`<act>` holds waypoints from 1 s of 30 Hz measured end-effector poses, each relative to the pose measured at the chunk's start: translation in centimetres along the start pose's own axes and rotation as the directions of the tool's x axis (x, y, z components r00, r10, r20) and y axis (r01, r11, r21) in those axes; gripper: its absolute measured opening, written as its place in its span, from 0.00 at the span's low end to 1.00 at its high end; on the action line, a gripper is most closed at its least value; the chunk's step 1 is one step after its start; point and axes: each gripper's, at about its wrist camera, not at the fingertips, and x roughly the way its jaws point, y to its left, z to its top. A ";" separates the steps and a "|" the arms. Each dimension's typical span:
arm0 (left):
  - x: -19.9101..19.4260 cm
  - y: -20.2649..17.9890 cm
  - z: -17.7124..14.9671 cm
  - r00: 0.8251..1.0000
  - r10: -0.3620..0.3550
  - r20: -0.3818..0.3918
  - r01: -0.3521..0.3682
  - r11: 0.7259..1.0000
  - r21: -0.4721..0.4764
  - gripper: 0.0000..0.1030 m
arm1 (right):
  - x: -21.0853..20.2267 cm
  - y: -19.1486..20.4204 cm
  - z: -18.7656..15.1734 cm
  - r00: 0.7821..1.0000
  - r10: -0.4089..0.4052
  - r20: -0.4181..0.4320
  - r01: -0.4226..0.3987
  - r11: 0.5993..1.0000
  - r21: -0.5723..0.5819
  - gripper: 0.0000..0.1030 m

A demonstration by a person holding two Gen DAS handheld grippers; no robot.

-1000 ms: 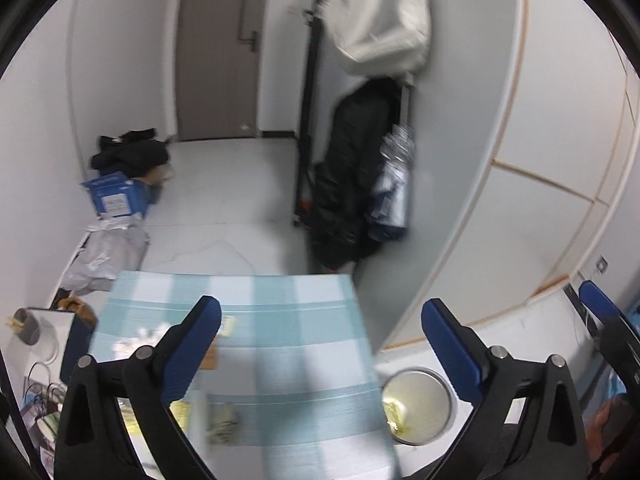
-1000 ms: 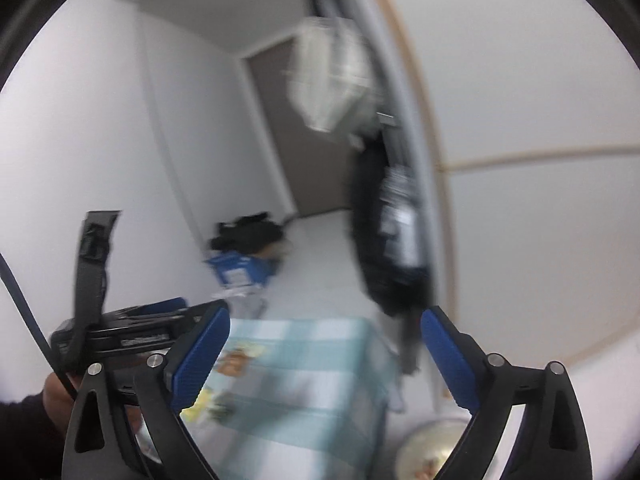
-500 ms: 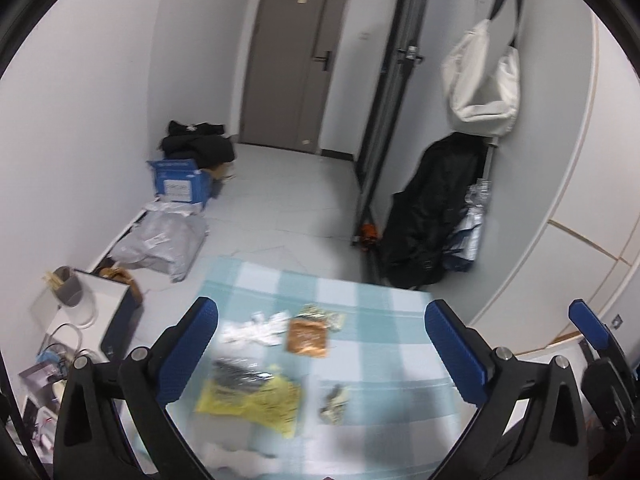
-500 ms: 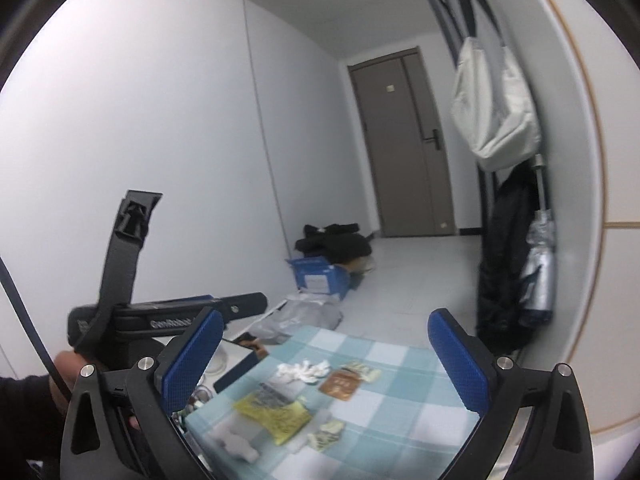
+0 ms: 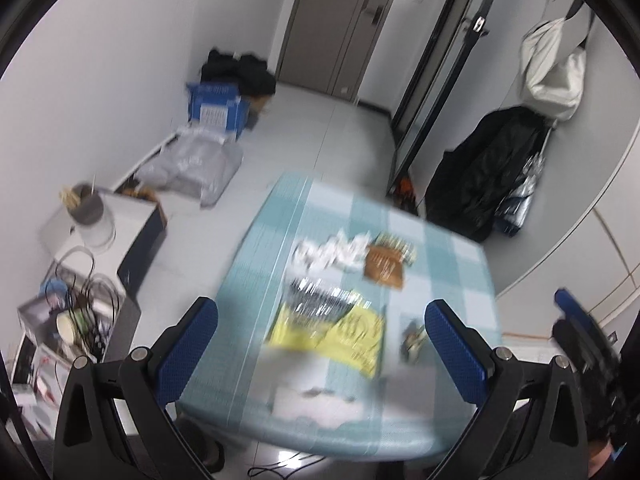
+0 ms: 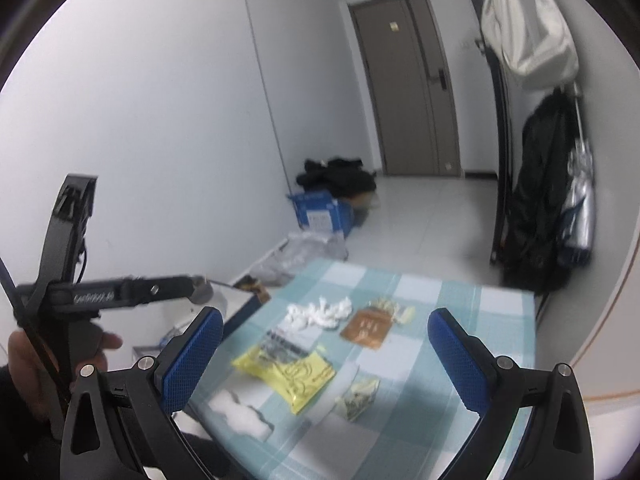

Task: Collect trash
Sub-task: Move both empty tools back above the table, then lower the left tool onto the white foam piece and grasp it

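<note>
Trash lies on a table with a blue checked cloth [image 5: 444, 264] [image 6: 460, 320]. A yellow wrapper [image 5: 332, 326] [image 6: 292, 368], a brown packet [image 5: 383, 267] [image 6: 366, 328], white crumpled tissue [image 5: 332, 252] [image 6: 320, 312], a small crumpled wrapper [image 5: 414, 340] [image 6: 358, 396] and a white wad [image 5: 308, 402] [image 6: 240, 412] at the near edge. My left gripper [image 5: 322, 340] is open and empty above the table's near side. My right gripper [image 6: 326, 344] is open and empty, higher and further back. The left gripper's body [image 6: 108, 292] shows in the right wrist view.
On the floor left of the table stand a white box with a cup [image 5: 90, 210], a box of cables [image 5: 68, 316], a grey bag [image 5: 196, 164] and a blue carton [image 5: 216, 106]. A black coat [image 5: 484, 172] and white bag [image 5: 552, 68] hang at right. A door [image 6: 412, 92] is at the back.
Both views have swung down and closer to the table. The trash now sits between the fingers of each gripper. Both stay open.
</note>
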 end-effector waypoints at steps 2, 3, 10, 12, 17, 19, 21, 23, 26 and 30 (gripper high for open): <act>0.7 0.8 -0.8 0.999 -0.006 -0.044 0.005 1.000 -0.006 0.99 | 0.8 -0.2 -0.5 1.000 -0.021 -0.023 0.021 1.000 0.011 1.00; 1.3 1.0 -1.3 0.997 -0.014 -0.075 0.014 1.000 -0.005 0.99 | 1.2 -0.2 -0.7 0.999 -0.030 -0.034 0.031 0.999 0.016 1.00; 4.6 1.4 -4.4 0.969 -0.017 -0.248 0.029 0.999 0.046 0.99 | 2.9 0.0 -1.1 0.995 -0.041 -0.090 0.044 0.999 0.031 1.00; 5.4 1.1 -5.0 0.957 -0.018 -0.289 0.036 0.998 0.055 0.99 | 3.1 0.0 -1.2 0.994 -0.046 -0.101 0.050 0.998 0.033 1.00; 5.6 -0.2 -5.9 0.958 0.020 -0.285 0.022 0.990 0.142 0.99 | 3.5 -0.8 -1.4 0.991 -0.043 -0.126 0.052 0.996 0.073 1.00; 6.1 -0.2 -6.3 0.949 0.023 -0.315 0.026 0.989 0.149 0.99 | 3.4 -1.1 -1.4 0.991 -0.042 -0.127 0.053 0.995 0.088 1.00; 6.6 -0.2 -6.8 0.938 0.034 -0.344 0.019 0.988 0.150 0.99 | 3.4 -1.4 -1.4 0.991 -0.044 -0.129 0.058 0.993 0.102 1.00; 7.1 -0.3 -7.1 0.931 0.059 -0.361 0.003 0.986 0.169 0.99 | 3.4 -1.6 -1.5 0.990 -0.044 -0.132 0.059 0.992 0.112 1.00; 7.7 -0.4 -7.5 0.923 0.092 -0.374 -0.019 0.981 0.195 0.99 | 3.3 -1.8 -1.4 0.990 -0.040 -0.135 0.057 0.991 0.124 1.00; 8.0 -0.8 -7.5 0.920 0.117 -0.374 -0.038 0.977 0.212 0.99 | 3.1 -1.7 -1.3 0.991 -0.037 -0.131 0.053 0.991 0.126 1.00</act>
